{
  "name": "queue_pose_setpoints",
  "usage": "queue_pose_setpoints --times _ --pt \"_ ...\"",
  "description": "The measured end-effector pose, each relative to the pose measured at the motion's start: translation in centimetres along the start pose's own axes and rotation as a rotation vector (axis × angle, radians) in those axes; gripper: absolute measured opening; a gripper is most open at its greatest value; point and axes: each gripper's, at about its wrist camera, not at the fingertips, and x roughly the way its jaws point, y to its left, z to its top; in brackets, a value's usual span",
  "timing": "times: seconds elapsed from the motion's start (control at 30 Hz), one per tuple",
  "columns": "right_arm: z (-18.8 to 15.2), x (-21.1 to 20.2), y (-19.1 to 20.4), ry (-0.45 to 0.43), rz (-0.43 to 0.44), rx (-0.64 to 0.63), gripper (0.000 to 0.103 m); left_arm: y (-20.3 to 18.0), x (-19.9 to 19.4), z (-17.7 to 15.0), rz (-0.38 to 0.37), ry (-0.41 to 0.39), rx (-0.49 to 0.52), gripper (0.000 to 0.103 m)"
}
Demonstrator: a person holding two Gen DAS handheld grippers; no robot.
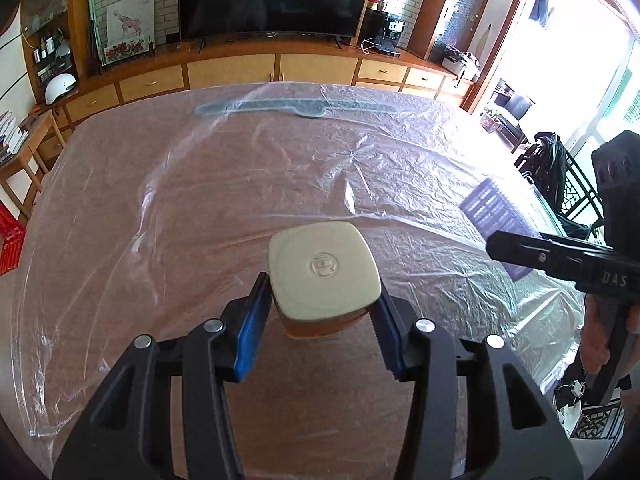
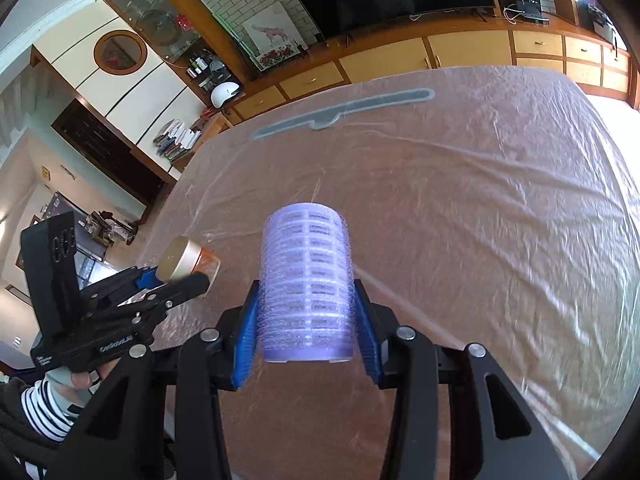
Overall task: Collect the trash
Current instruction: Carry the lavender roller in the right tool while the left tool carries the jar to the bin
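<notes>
You are holding two pieces of trash, one per gripper. The first is one small amber jar (image 1: 320,312) with a squarish gold lid (image 1: 323,270); your left gripper (image 1: 318,336) is clamped on the jar body just below the lid, one blue pad (image 1: 250,336) on each side, and the jar sits raised above the table (image 1: 200,200) directly ahead of the fingertips. The second is one purple cylindrical container (image 2: 307,286) with printed rows of text on its side; your right gripper (image 2: 307,328) is clamped on its lower half, with the cylinder projecting forward past the two blue pads (image 2: 246,336). From the right gripper, the left gripper and its jar lie to the left and slightly ahead, near but apart. Beyond both grippers the table is covered with one sheet of clear wrinkled plastic (image 1: 360,168). At its far edge one long grey strip (image 1: 288,106) lies under the sheet. One striped sleeve (image 2: 42,412) shows behind the left gripper's handle.
</notes>
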Motion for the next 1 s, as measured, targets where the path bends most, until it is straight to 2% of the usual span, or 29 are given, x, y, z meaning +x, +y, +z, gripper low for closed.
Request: queue_pose_setpoints --times 0.33,0.6,0.83,1.0 --pt "-4.5 -2.6 3.1 -0.02 0.024 -0.001 0.042 1.3 -3.1 -2.9 -0.006 -0.003 0.01 0.05" --pt "-7.7 -4.5 6.1 -0.01 0.054 -0.036 0.042 1.2 -6.6 -5.9 -0.029 -0.025 0.059 0.05" --pt "-11.0 -5.5 8.0 0.032 0.089 -0.062 0.042 1.1 -9.2 -8.8 -0.074 -0.021 0.097 0.05" --pt "-13.6 -5.4 9.6 0.095 0.111 -0.1 0.042 0.6 -10.4 -11.0 -0.105 0.002 0.135 0.05"
